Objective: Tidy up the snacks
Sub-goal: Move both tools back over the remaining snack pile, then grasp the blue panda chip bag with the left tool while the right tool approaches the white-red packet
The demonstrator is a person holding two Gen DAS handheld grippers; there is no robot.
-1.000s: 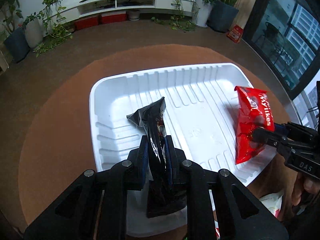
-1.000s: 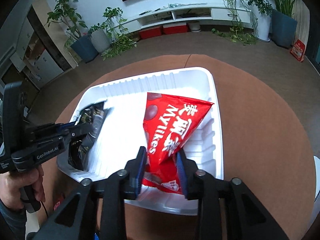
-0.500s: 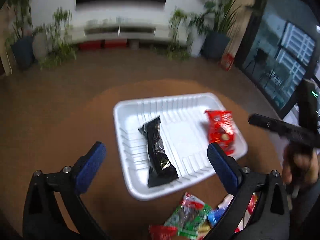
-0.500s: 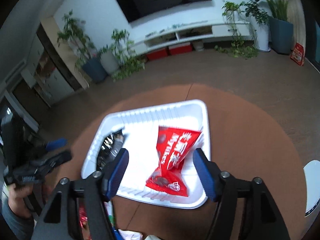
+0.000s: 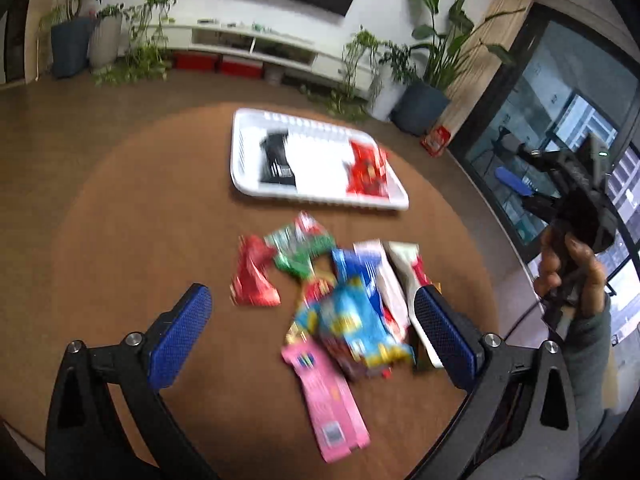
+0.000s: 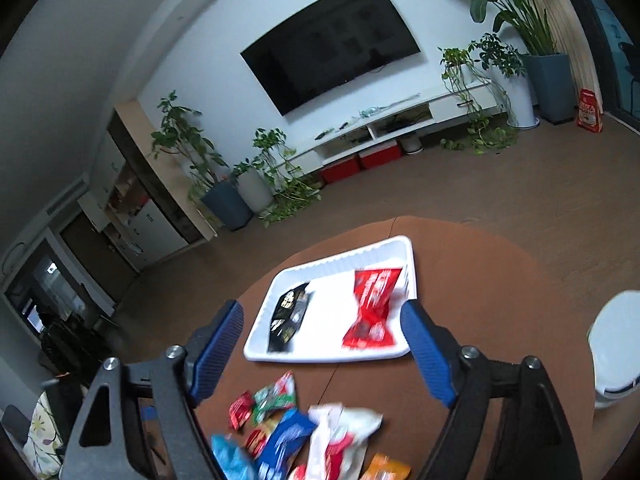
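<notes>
While two packets already lie in the white tray (image 5: 240, 152), most of the snacks are unsorted. Tray contents: black packet (image 5: 276, 158) at one end, red packet (image 5: 366, 168) at the other, bare tray floor between them, the two well apart. Both lie flat; neither touches a tool.

Loose pile (image 5: 344, 300) sits on the round brown worktop (image 5: 132, 216), directly ahead of and between the pads of the left tool (image 5: 312, 332), nearer to that tool than the tray, which lies beyond the pile. Visible in the pile: small red packet (image 5: 254, 278), green packet (image 5: 298, 250), blue packets, white packets, a pink one (image 5: 326, 396) closest to the tool. Motion blur; the exact count cannot be told.

Left tool: jaws fully apart, nothing between the pads. Right tool (image 6: 324, 354): jaws apart and opening wider, nothing clamped; the tray shows beyond its pads, the pile below them. In the left view the right tool is held up off to the right in a person's hand (image 5: 572, 264).

Judgement: early stage. Two items placed, the larger share left. Next step likely a pick from the pile, one packet per tool.
</notes>
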